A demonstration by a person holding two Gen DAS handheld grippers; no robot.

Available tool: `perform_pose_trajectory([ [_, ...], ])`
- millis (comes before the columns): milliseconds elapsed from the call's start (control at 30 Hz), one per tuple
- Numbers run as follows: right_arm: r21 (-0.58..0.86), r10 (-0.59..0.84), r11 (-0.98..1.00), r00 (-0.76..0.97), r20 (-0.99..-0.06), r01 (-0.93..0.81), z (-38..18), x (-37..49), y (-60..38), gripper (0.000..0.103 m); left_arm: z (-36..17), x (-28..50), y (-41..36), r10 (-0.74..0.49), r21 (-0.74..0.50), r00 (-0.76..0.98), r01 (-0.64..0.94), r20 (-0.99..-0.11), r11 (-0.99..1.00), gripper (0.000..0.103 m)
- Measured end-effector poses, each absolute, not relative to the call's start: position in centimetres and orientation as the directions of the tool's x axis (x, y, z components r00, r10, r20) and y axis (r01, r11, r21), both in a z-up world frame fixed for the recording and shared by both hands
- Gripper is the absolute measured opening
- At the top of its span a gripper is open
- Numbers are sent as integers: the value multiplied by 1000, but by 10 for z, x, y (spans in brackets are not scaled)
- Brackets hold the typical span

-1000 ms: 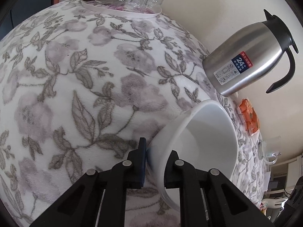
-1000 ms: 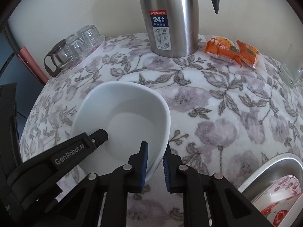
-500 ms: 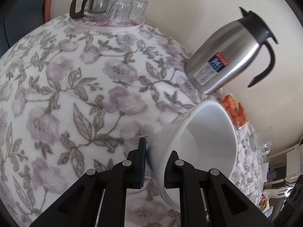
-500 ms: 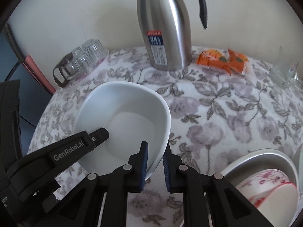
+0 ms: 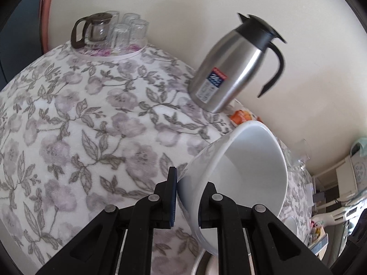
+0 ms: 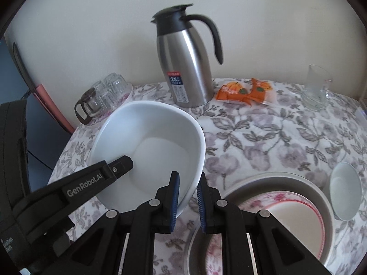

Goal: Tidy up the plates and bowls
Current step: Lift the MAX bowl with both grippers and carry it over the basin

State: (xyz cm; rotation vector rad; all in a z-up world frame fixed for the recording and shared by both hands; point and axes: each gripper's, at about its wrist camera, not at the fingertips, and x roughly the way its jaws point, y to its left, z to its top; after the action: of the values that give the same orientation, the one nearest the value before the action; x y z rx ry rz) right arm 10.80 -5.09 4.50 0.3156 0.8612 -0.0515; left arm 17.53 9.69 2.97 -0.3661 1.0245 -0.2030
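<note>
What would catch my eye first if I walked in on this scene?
Probably the large white bowl held above the flowered tablecloth, its rim pinched from two sides by the left tool and the right tool. Behind it by the wall stands a tall steel jug with a black handle, and at lower right a metal basin holds red-patterned plates.

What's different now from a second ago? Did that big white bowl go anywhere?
Both hand-held grippers, left and right, lifted the white bowl higher off the floral tablecloth; more of the metal basin with patterned plates shows. Both stay clamped on its rim. The steel jug hasn't moved.
</note>
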Motion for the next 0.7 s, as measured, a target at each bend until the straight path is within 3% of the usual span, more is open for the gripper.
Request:
perform_pose_trajectory([
  [700, 321, 28, 913, 745, -666, 253, 69, 21, -111, 16, 69, 114, 33, -390, -356, 514, 169, -764, 919, 14],
])
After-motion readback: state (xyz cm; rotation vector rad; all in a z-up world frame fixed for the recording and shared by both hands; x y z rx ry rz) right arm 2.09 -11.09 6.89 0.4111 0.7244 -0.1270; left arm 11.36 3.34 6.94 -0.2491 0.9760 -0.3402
